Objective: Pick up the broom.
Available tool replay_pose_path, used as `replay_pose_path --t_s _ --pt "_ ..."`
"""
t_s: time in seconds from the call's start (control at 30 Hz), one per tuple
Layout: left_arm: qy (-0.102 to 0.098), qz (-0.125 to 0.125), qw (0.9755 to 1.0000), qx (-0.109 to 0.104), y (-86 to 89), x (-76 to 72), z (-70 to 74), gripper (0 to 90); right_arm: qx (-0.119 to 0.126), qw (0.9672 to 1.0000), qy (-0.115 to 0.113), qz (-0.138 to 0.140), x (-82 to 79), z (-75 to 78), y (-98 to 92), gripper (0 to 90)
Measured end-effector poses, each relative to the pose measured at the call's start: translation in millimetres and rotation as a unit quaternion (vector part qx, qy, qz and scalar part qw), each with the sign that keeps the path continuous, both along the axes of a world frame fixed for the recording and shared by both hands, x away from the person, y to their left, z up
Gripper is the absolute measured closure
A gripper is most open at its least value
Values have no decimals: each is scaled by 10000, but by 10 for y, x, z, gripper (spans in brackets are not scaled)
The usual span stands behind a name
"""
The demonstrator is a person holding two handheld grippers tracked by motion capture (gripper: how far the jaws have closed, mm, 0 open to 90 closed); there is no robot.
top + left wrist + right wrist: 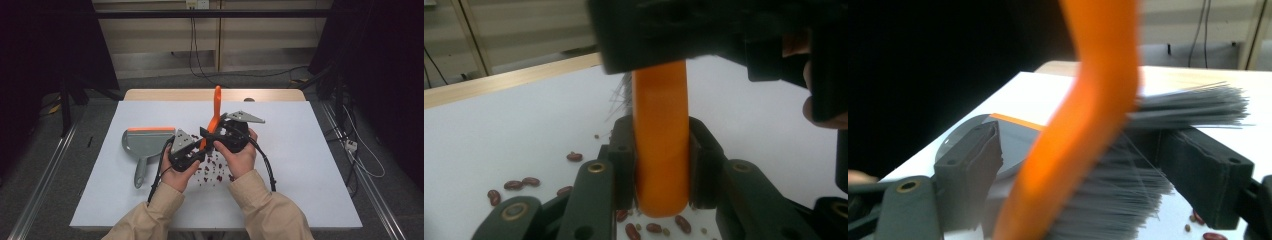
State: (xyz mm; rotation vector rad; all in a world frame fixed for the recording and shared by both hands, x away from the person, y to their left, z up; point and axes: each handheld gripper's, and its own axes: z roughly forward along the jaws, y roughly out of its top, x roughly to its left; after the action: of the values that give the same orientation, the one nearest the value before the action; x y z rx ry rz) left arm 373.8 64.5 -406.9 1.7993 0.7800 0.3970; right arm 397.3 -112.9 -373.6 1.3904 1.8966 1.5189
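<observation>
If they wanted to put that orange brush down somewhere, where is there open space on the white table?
The right half of the table, from the hands to its right edge, lies bare. So does the far strip behind the dustpan, and the near left corner below its handle. The middle is crowded: the brush, both hands and scattered beans sit there.

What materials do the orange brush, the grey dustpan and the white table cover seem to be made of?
Brush: likely moulded plastic, with a smooth, slightly glossy orange handle and thin grey synthetic-looking bristles.
Dustpan: probably matte grey plastic, with an orange strip along its edge.
Table cover: flat matte white sheet; its material is unclear.
</observation>
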Motion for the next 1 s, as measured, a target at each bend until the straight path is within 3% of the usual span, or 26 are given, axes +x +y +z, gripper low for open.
replay_pose_path --t_s 0.03,0.1,0.13,0.17,0.2,0.23,0.43,0.53,0.6,0.7,0.73,0.77,0.8,0.87,0.93,1.0 --pt "-97 -7 9999 96 -13 -12 -8 696 -17 10000 43 -44 4 2 15 210" --pt "-156 -32 9998 87 -25 -25 -11 686 -15 9999 77 -71 7 2 31 226" --pt "-214 -13 9997 115 -38 -42 -6 677 -37 9998 139 -162 8 7 54 313" --pt "-265 -23 9995 151 -49 -53 1 677 -37 9998 139 -162 8 7 54 313" --pt "-303 -46 9994 187 -53 -60 6 666 -107 9996 141 -227 7 12 63 369" --pt "-301 -21 9994 158 -67 -74 4 653 -6 9995 171 -264 11 20 61 419" --pt "-459 32 9986 256 -85 -84 5 637 33 9990 336 -297 16 56 99 477" --pt "-512 60 9984 215 -84 -84 16 636 -4 9991 348 -262 26 82 103 494" --pt "-514 81 9983 244 -90 -79 9 608 89 9984 522 -185 41 102 110 578" --pt "-529 117 9983 224 -95 -68 -5 543 148 9983 557 -75 50 111 107 646" --pt "-362 86 9992 124 -97 -40 -13 504 240 9980 588 -22 58 114 93 690" --pt "-362 86 9992 124 -97 -40 -13 495 235 9982 547 30 68 117 75 698" --pt "-277 34 9996 -22 -92 -36 -18 506 100 9989 463 -8 78 124 61 699" --pt "-229 -73 9997 -23 -75 -36 -3 464 74 9990 447 22 92 125 35 700" --pt "-207 -152 9997 -60 -46 -32 12 325 60 9990 448 29 106 124 -36 700" --pt "-76 -238 9996 -116 -9 -21 21 313 -37 9992 400 20 114 138 -116 699"
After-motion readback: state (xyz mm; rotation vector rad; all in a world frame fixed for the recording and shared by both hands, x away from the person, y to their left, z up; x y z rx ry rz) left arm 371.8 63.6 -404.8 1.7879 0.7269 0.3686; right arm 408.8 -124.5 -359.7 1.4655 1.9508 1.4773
